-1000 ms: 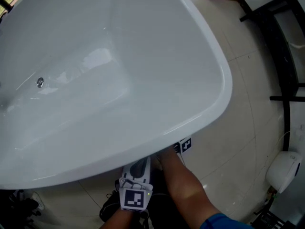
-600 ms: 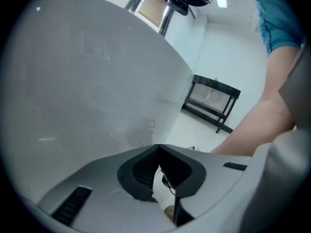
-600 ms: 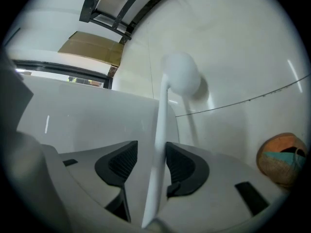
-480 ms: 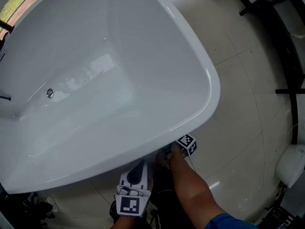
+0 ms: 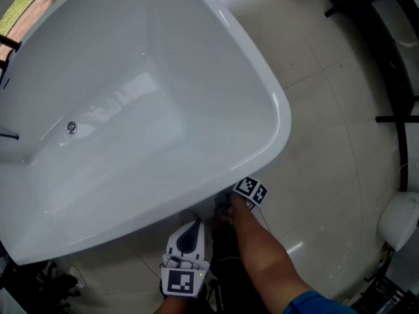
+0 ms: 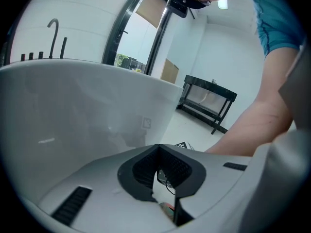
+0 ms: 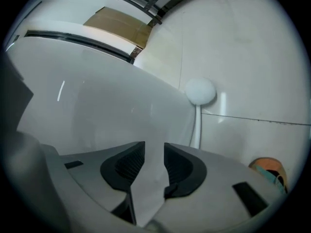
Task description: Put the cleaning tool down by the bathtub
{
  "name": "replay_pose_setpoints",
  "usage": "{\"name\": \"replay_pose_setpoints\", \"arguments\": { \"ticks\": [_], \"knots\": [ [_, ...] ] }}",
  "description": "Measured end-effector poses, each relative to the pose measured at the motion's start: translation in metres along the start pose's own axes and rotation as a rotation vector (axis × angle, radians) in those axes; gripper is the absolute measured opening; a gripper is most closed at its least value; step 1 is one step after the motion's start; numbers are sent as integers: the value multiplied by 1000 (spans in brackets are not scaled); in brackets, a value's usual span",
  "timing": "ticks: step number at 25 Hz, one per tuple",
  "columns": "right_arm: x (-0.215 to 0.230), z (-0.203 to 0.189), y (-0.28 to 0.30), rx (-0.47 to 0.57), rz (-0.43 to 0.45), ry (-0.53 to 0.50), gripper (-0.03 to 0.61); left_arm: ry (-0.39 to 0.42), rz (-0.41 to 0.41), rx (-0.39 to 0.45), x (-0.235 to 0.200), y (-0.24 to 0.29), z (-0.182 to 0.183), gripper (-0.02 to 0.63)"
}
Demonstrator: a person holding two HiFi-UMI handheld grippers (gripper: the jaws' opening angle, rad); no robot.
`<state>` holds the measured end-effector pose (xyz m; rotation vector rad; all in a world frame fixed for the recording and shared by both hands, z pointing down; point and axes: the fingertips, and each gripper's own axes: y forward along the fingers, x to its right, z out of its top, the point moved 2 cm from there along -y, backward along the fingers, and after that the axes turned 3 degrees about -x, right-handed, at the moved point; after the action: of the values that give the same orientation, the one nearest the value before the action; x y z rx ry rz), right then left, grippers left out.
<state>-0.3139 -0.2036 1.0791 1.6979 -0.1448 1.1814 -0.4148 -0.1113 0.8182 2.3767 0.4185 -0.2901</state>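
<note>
The white bathtub [image 5: 131, 110] fills most of the head view. In the right gripper view, the cleaning tool [image 7: 199, 91], white with a round head and a thin handle, rests on the tiled floor against the tub's outer wall [image 7: 97, 110]. My right gripper [image 7: 154, 148] is just short of it, its jaws closing with nothing between them. In the head view only its marker cube [image 5: 251, 190] shows beyond the tub rim. My left gripper [image 5: 190, 226] is low beside the tub with its pads touching at the tips, holding nothing.
A black metal rack [image 5: 393, 77] stands at the right on the pale tiles, with a white rounded object [image 5: 400, 218] near it. A cardboard box [image 7: 119, 21] lies beyond the tub. An orange and teal thing [image 7: 268, 171] sits at the floor's right edge.
The right gripper's marker cube has come further out from under the tub rim, toward the open floor. The left gripper has barely moved. The tub has shifted left in the head view.
</note>
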Motion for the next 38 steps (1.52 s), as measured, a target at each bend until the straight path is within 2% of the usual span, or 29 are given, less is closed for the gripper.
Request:
{"name": "replay_pose_setpoints", "arguments": {
  "ticks": [3, 7, 12, 16, 21, 28, 32, 35, 38],
  "knots": [
    [-15, -4, -20, 6, -11, -79, 71, 5, 9, -4, -4, -9, 9, -2],
    [-39, -8, -71, 8, -75, -263, -3, 36, -3, 17, 5, -19, 43, -2],
    [-95, 4, -158, 101, -153, -493, -8, 100, -39, 35, 37, -37, 102, -2],
    [-152, 31, -236, 253, -206, -660, -9, 159, -36, 39, 55, -47, 144, -2],
    [-231, 53, -327, 417, -174, -729, -9, 170, -22, 45, 69, -65, 190, -2],
    [-328, 63, -436, 541, -117, -816, -9, 229, -120, 60, 122, -110, 255, -2],
    [-358, 74, -496, 616, -119, -852, -9, 289, -162, 91, 157, -132, 295, -2],
    [-370, 71, -539, 673, -148, -870, -9, 346, -221, 107, 187, -148, 314, -2],
    [-378, 61, -572, 742, -184, -846, -9, 399, -293, 122, 211, -158, 329, -2]
  ]
}}
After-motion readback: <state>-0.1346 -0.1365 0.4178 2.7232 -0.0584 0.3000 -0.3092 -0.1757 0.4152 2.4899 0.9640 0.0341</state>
